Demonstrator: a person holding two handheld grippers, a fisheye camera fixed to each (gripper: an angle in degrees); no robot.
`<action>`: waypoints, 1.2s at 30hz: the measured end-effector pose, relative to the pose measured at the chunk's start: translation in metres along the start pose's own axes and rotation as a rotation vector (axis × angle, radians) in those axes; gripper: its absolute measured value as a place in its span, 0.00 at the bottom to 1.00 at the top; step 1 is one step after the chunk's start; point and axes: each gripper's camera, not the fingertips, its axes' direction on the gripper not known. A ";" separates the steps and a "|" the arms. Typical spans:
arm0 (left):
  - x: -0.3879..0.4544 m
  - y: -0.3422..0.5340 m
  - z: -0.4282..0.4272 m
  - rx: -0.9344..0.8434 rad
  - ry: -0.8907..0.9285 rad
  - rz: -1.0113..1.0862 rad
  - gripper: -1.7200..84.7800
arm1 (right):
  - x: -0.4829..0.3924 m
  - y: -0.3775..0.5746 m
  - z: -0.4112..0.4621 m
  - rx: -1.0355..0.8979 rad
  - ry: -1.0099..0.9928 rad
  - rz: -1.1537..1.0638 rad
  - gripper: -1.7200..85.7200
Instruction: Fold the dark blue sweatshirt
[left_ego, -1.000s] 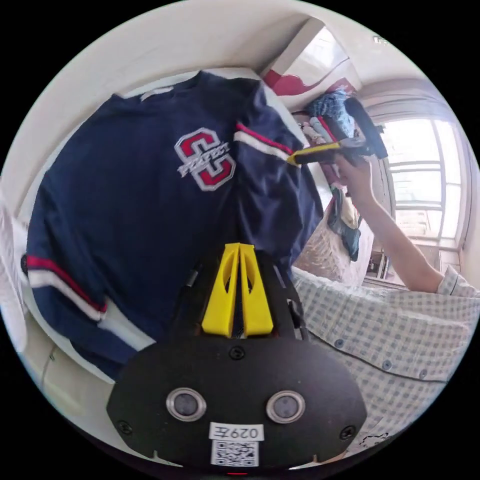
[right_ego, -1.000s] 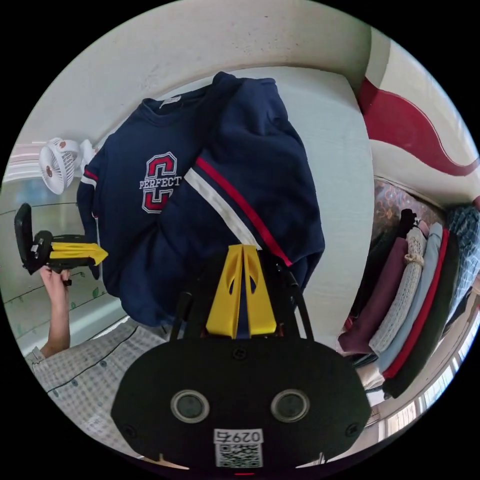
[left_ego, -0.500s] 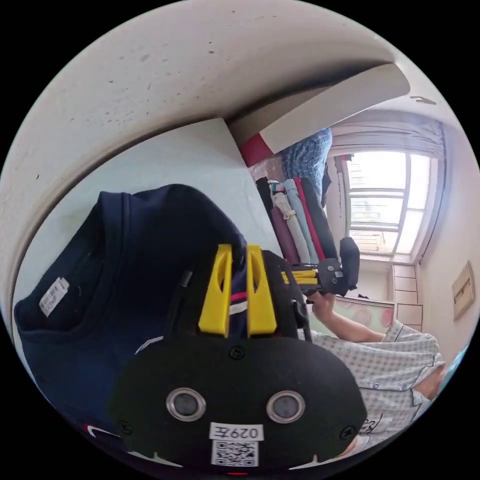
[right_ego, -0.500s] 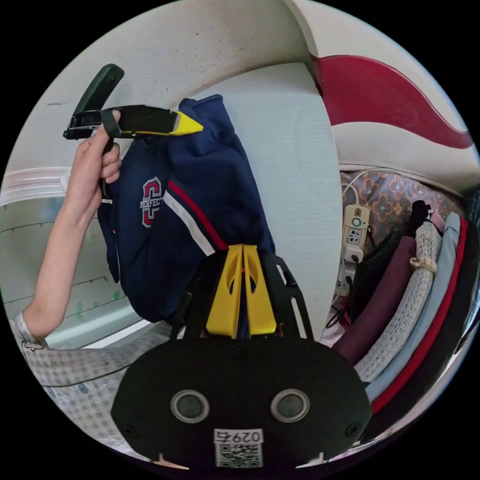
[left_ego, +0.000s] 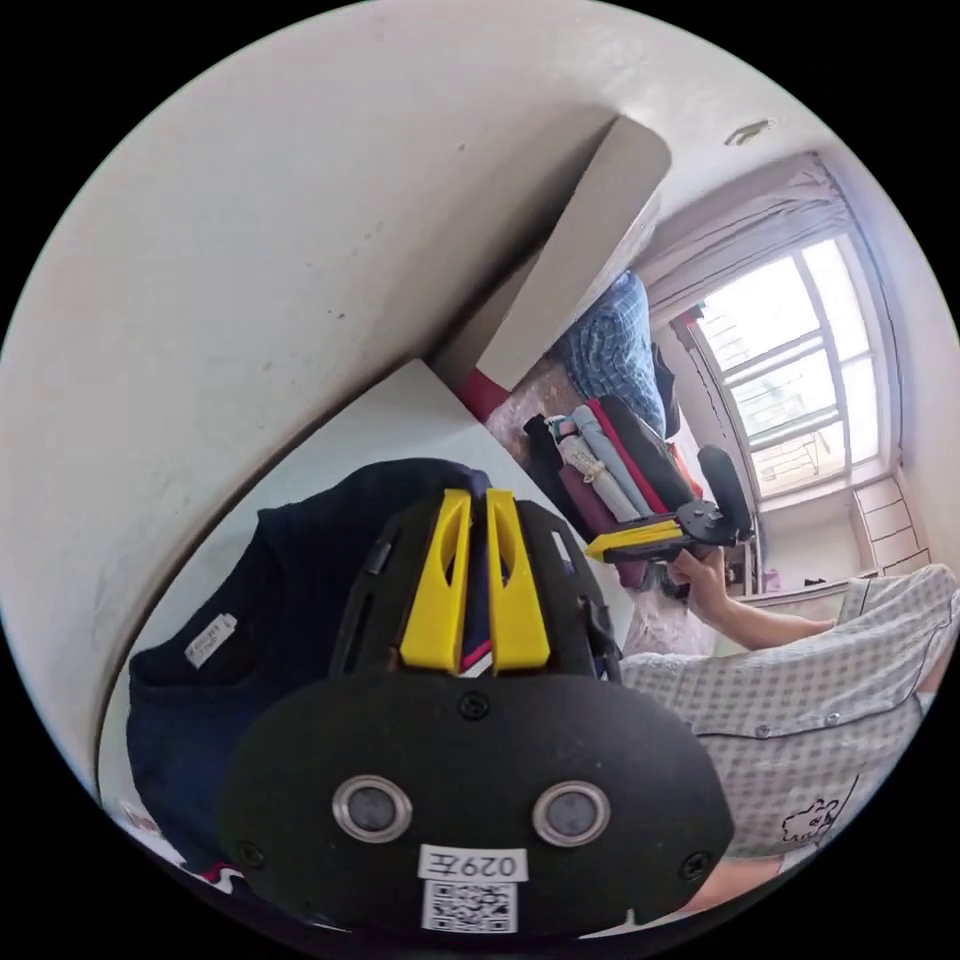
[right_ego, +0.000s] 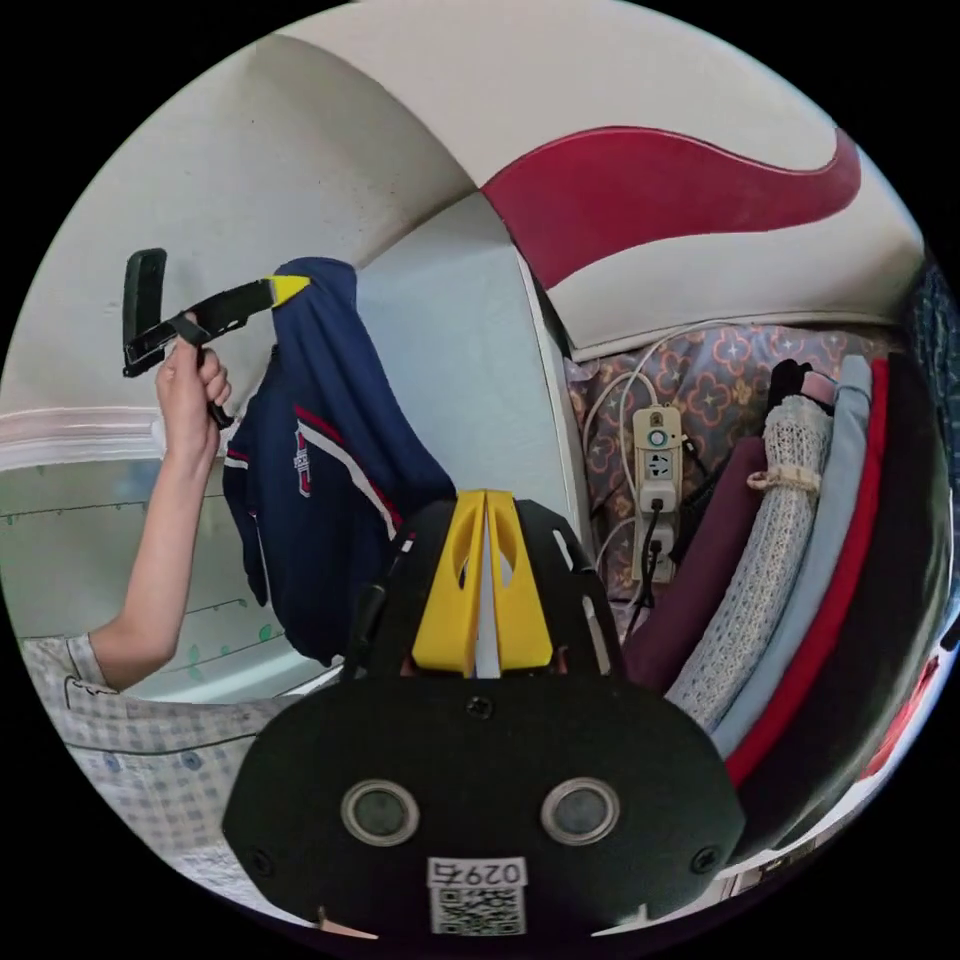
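In the left gripper view, the dark blue sweatshirt (left_ego: 270, 600) lies in the lower left of the frame on a pale surface (left_ego: 400, 425), its neck label turned up at the far left. At lower centre the left gripper (left_ego: 476, 580) has its yellow jaws nearly together with navy cloth and a red-and-white stripe caught between them — it is pinching a fold of the sweatshirt. Right of centre, the right gripper (left_ego: 605, 548) juts in, held by a hand (left_ego: 700, 580); its yellow jaws look pressed together with nothing between them. Behind it stands a stack of folded clothes (left_ego: 610, 460), and at the far right a window (left_ego: 800, 360) and the person's checked shirt (left_ego: 800, 720).

In the right gripper view, at the upper left a hand (right_ego: 190, 385) holds the left gripper (right_ego: 290, 288) high, its yellow tip sunk in the top of the sweatshirt (right_ego: 320, 470), which hangs down from it in the left-centre of the frame with its striped sleeve showing. At lower centre the right gripper (right_ego: 484, 590) has its jaws close together, a thin pale gap between them — no cloth there. Right of that, a power strip (right_ego: 655, 470) hangs against patterned fabric, and the folded clothes (right_ego: 800, 570) stand at the far right.
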 end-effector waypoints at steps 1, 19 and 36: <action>0.005 0.008 -0.005 0.035 -0.026 0.010 0.02 | -0.003 -0.004 -0.003 0.005 -0.035 -0.024 0.01; 0.020 0.103 0.003 -0.093 0.040 -0.181 0.01 | -0.127 -0.093 -0.010 0.009 0.127 -0.348 0.01; 0.015 0.278 0.036 -0.280 -0.054 -0.498 0.01 | -0.209 -0.138 -0.030 -0.069 0.586 -0.390 0.01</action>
